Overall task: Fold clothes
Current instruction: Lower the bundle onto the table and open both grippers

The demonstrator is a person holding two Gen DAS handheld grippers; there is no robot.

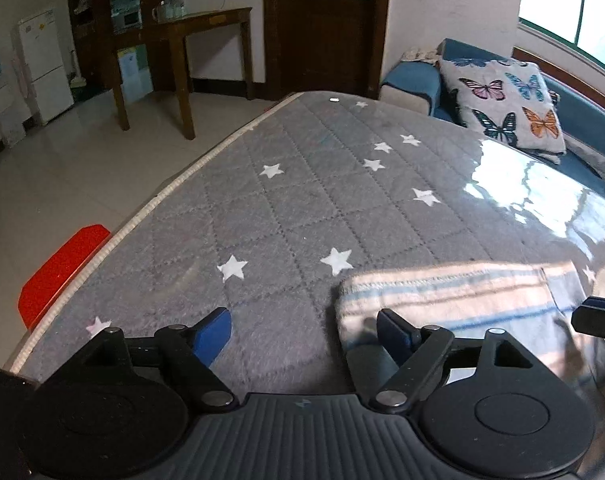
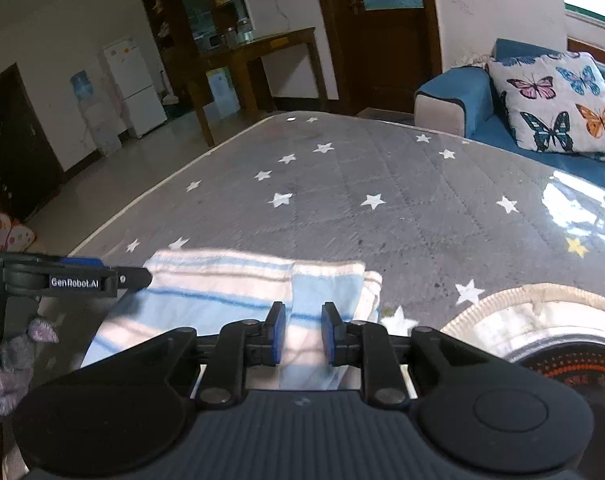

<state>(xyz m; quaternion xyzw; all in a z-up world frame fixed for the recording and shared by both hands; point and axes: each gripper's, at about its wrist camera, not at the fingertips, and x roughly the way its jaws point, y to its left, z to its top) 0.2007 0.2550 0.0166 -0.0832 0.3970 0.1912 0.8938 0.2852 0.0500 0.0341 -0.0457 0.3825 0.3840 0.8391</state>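
— On the grey star-patterned table point(image 2: 382, 184): one folded striped cloth point(image 2: 222, 288), lying flat at the near edge.
— Containers?
— One round basket point(image 2: 534, 300) just right of the cloth; contents impossible to tell.
— Grippers?
— Two. Left gripper point(image 1: 304, 332) spread wide, holding nothing. Right gripper point(image 2: 301, 334) narrowly parted above the cloth, gripping nothing.

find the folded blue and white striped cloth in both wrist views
Left wrist: the folded blue and white striped cloth lies lower right, just beyond the right finger of the left gripper.
Right wrist: the cloth lies lower centre, ahead of the right gripper.
Shared landmark: the butterfly-print cushion, upper right in both.
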